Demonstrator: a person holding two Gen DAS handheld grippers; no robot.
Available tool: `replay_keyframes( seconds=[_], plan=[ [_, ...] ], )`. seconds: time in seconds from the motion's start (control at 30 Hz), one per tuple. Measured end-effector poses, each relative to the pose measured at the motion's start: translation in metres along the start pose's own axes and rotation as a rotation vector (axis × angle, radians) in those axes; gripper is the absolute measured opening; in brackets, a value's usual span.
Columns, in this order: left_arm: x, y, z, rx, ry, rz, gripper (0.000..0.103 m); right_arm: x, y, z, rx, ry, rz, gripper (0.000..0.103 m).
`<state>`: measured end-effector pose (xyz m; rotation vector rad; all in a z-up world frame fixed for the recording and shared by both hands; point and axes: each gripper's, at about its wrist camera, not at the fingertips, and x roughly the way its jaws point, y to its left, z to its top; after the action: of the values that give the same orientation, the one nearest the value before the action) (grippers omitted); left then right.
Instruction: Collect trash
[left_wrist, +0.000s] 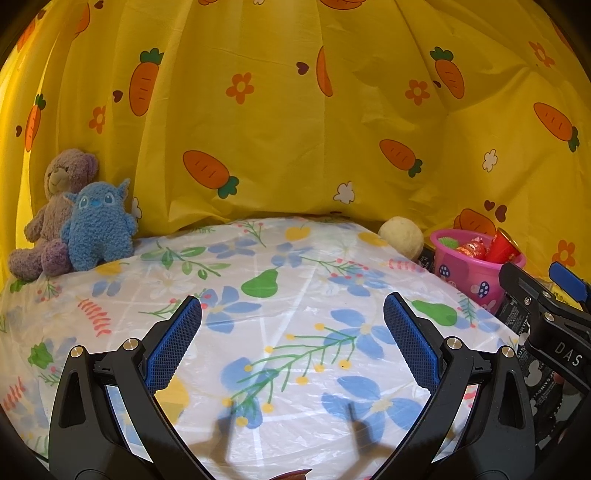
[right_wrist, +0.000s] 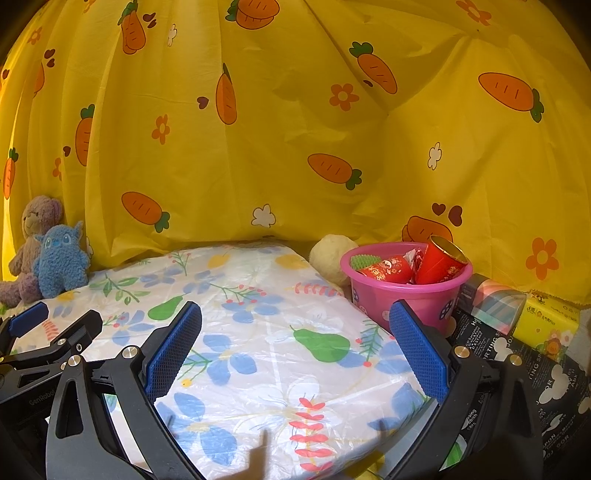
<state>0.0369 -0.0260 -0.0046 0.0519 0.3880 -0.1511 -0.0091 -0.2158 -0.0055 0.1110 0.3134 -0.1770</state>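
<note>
A pink bucket (right_wrist: 406, 291) stands at the right edge of the floral table cover (right_wrist: 258, 332). It holds a red paper cup (right_wrist: 441, 260), a red wrapper (right_wrist: 388, 271) and a green item (right_wrist: 360, 261). The same pink bucket (left_wrist: 469, 269) appears at the right in the left wrist view. My right gripper (right_wrist: 295, 336) is open over the cloth, left of and in front of the bucket, holding nothing. My left gripper (left_wrist: 293, 332) is open above the middle of the cloth, also with nothing in it. Each gripper shows at the edge of the other's view.
A brown teddy bear (left_wrist: 55, 206) and a blue plush (left_wrist: 98, 225) sit at the back left. A cream ball (right_wrist: 332, 258) lies behind the bucket. A striped box (right_wrist: 495, 301), a yellow packet (right_wrist: 550, 321) and black printed paper (right_wrist: 524, 369) lie right. A yellow carrot curtain (right_wrist: 295, 129) closes the back.
</note>
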Motion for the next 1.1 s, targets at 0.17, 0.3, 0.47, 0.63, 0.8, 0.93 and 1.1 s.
replay_keyframes(
  seconds=[0.17,0.3,0.47,0.63,0.8,0.93,1.1],
  plan=[
    [-0.0002,-0.0009,-0.0003,0.000,0.000,-0.001,0.097,-0.0004,0.0000,-0.0002,0.001,0.000,-0.001,0.098],
    [-0.0005,-0.0022,-0.0007,0.003,-0.001,-0.004,0.097,-0.0011,0.0010,-0.0013,0.003,0.000,-0.006,0.098],
    [-0.0004,-0.0032,-0.0009,0.004,0.000,-0.005,0.097,-0.0014,0.0006,-0.0018,0.006,0.000,-0.007,0.098],
    [-0.0003,-0.0032,-0.0006,0.003,-0.001,-0.005,0.097,-0.0014,0.0004,-0.0019,0.007,0.001,-0.007,0.098],
    [-0.0005,-0.0042,-0.0006,0.005,-0.002,-0.008,0.097,-0.0015,0.0009,-0.0022,0.005,0.001,-0.009,0.098],
    [-0.0003,-0.0063,-0.0019,0.007,-0.002,-0.019,0.097,-0.0018,0.0006,-0.0028,0.007,0.001,-0.009,0.098],
    [-0.0007,-0.0054,-0.0025,0.005,-0.005,-0.022,0.097,-0.0015,0.0001,-0.0027,0.006,0.003,-0.008,0.098]
  ],
)
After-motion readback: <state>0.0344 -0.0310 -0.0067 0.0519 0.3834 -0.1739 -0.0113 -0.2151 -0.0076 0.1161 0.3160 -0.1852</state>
